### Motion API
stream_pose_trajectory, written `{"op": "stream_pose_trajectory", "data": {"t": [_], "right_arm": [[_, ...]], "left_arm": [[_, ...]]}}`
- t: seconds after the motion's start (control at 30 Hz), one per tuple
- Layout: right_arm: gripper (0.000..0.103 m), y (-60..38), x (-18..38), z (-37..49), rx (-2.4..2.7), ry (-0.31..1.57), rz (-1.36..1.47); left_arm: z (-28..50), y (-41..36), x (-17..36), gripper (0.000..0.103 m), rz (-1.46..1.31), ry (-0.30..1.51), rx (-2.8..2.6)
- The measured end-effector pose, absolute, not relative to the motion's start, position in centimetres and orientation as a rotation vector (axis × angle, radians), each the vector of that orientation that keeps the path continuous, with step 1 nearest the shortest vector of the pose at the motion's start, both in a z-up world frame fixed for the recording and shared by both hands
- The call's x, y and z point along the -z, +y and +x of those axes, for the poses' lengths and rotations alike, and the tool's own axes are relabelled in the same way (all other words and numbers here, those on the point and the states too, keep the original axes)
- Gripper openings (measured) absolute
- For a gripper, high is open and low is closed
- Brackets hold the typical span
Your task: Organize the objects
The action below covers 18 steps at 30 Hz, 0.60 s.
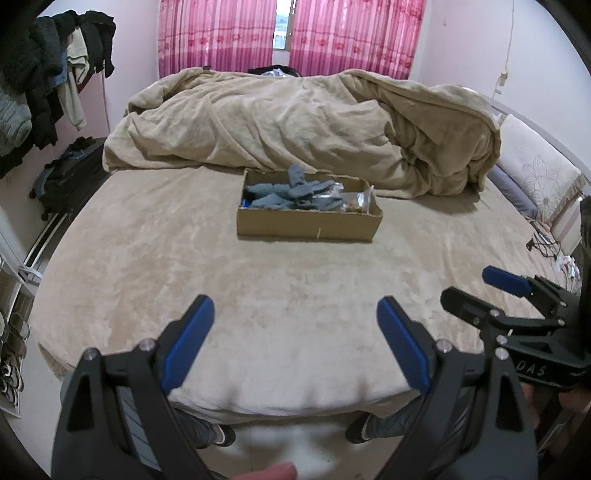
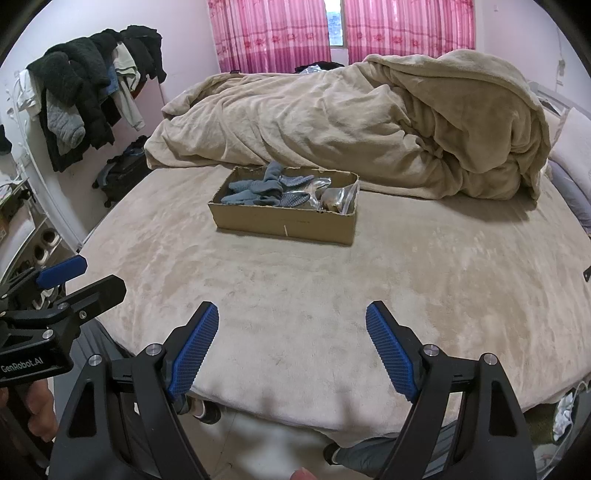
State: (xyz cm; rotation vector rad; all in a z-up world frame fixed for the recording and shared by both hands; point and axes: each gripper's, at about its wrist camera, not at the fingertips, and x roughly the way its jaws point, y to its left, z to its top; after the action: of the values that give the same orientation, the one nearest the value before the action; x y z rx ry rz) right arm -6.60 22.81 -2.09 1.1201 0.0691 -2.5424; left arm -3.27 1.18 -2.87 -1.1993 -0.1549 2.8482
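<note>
Both grippers are right up front, hanging over the near edge of the bed and holding nothing at all. Left gripper [image 1: 295,341] has its blue pads spread wide with only bedsheet showing between them, and the right gripper [image 2: 291,347] is the same deal, jaws apart and empty. You can catch each one from the other's camera too, poking in from the side. Further back, roughly mid-mattress, sits the cardboard box [image 1: 308,223], low and open-topped, well apart from both tools. Inside it there's a pile of gray-blue socks [image 1: 284,192] toward the left and middle, a couple with grippy dots on the soles, plus some clear plastic bags [image 2: 338,197] crammed in at the right end; can't really tell what's in the bags, something brownish. The box rests on the beige fleece sheet [image 1: 184,258], just in front of a big rumpled tan comforter [image 1: 295,122] heaped across the far half of the bed. Behind that, pink curtains [image 1: 221,33] with a sliver of window between them. Off to the left, dark jackets [image 2: 81,85] and other clothes hang in a bunch, with a black suitcase [image 1: 66,181] on the floor under them. Down at the bottom edge you can see the person's shoes [image 1: 221,434] tucked against the bed frame.
</note>
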Motion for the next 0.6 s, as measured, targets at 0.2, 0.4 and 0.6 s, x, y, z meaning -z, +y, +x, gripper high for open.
{"op": "stream_pose_trajectory", "data": {"t": [0.2,0.4,0.6], "right_arm": [[0.085,22.8,2.12,-6.6,2.543,0.068,1.122],[0.085,22.82,2.12,-6.58,2.544,0.069,1.119],[0.085,22.96,1.97,-6.99,2.545,0.064,1.116]], "left_arm": [[-3.32,1.31,2.82,0.091,-1.197,-0.152,-2.85],[-3.35,1.28,2.73,0.091,-1.192,-0.153,-2.851],[-3.45,1.46,2.49,0.091,-1.18,-0.138,-2.855]]}}
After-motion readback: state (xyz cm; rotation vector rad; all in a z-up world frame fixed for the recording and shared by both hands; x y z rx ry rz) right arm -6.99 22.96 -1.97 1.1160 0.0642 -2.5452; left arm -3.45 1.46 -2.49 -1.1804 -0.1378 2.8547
